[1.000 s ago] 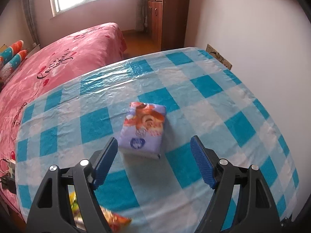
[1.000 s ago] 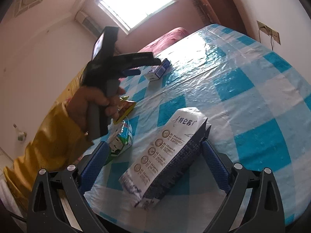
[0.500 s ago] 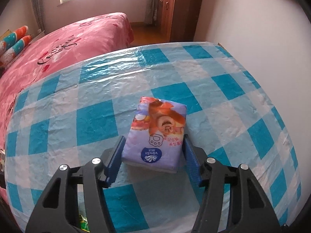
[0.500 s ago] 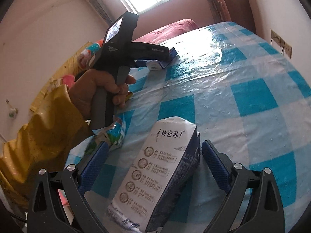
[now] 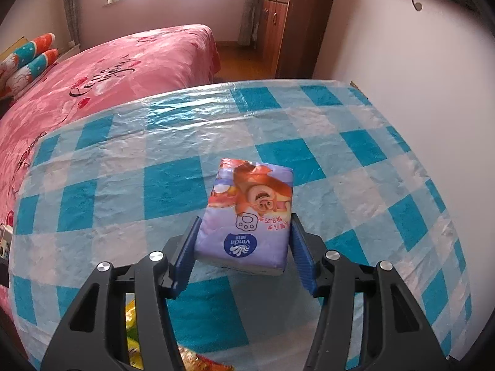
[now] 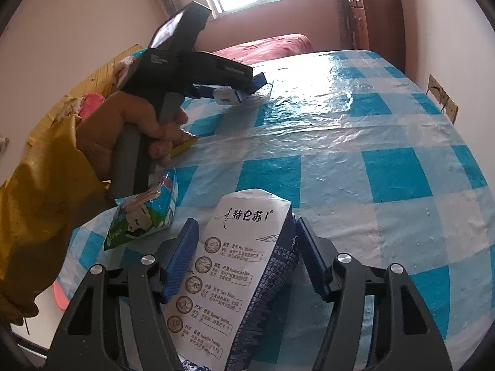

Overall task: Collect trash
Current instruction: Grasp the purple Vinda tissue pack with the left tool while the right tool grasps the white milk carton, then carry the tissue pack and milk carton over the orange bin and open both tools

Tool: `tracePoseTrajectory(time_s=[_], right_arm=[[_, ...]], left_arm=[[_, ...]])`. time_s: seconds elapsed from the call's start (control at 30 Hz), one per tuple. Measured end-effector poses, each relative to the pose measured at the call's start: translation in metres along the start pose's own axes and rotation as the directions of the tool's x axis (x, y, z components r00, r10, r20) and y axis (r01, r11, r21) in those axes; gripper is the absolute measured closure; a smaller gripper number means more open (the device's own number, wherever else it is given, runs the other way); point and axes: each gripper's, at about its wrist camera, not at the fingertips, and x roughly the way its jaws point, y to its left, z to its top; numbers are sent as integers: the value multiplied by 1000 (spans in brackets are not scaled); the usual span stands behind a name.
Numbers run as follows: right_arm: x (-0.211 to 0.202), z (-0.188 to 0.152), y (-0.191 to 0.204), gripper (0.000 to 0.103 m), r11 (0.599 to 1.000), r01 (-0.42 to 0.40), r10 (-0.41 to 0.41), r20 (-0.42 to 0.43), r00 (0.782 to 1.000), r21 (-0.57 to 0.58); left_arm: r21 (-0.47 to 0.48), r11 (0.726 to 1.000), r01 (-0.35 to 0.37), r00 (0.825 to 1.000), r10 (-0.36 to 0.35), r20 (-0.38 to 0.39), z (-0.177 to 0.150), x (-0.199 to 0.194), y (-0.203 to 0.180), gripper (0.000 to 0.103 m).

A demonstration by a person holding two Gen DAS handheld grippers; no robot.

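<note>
Grip status, both sides: your left gripper (image 5: 244, 258) has its blue pads against the two sides of the tissue pack (image 5: 249, 216), which lies flat on the checked counter (image 5: 130, 185) with its near end between the fingers; the jaws have just been closing a little further onto it. Your right gripper (image 6: 246, 259) has just closed sharply, and its pads now press both sides of the milk carton (image 6: 238, 272), which lies tilted on the counter with its top pointing away from you. Your left hand (image 6: 123, 142), in a yellow sleeve (image 6: 40, 204), shows in the right wrist view holding its gripper over the counter's left part. A green and white snack wrapper (image 6: 142, 216) lies just left of the carton. A pink bed (image 5: 108, 71) stands beyond the counter.
</note>
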Motion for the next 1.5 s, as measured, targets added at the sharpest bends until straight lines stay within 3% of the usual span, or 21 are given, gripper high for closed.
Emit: tracePoseTrajectory(time_s=[0.17, 0.2, 0.23, 0.27, 0.33, 0.43, 0.6, 0.67, 1.03, 1.1, 1.5], right_arm=[[1, 1, 0, 40, 1000, -18, 18, 0, 1000, -24], [0, 1, 0, 42, 999, -22, 22, 4, 1000, -29], [-1, 1, 0, 52, 999, -22, 22, 19, 1000, -38], [-3, 1, 2, 55, 999, -18, 19, 23, 1000, -43], [-3, 1, 1, 55, 999, -21, 22, 22, 1000, -43], [-3, 1, -3, 55, 999, -48, 48, 20, 999, -24], [-5, 1, -6, 27, 999, -49, 49, 22, 999, 4], [-8, -1, -2, 22, 999, -42, 43, 21, 999, -10], [6, -13, 35, 23, 981, 94, -102, -41, 994, -171], [7, -14, 39, 31, 973, 124, -133, -33, 991, -194], [4, -16, 37, 36, 977, 107, -111, -15, 994, -186]], left_arm=[[-10, 1000, 18, 999, -18, 39, -5, -22, 5, 46], [-14, 1000, 24, 999, -23, 46, -6, -27, 6, 46], [-21, 999, 31, 998, -30, 57, -8, -33, 8, 46], [-27, 999, 38, 997, -36, 66, -10, -39, 9, 46], [-35, 998, 46, 996, -43, 83, -14, -50, 11, 46], [-39, 998, 46, 994, -42, 96, -25, -66, 13, 46], [-63, 996, 63, 990, -54, 128, -49, -96, 20, 46], [-76, 995, 71, 988, -59, 142, -60, -107, 23, 46], [-169, 981, 96, 983, -66, 173, -135, -155, 50, 46], [-185, 978, 97, 982, -64, 177, -147, -162, 56, 46], [-282, 953, 113, 983, -66, 170, -219, -188, 88, 49]])
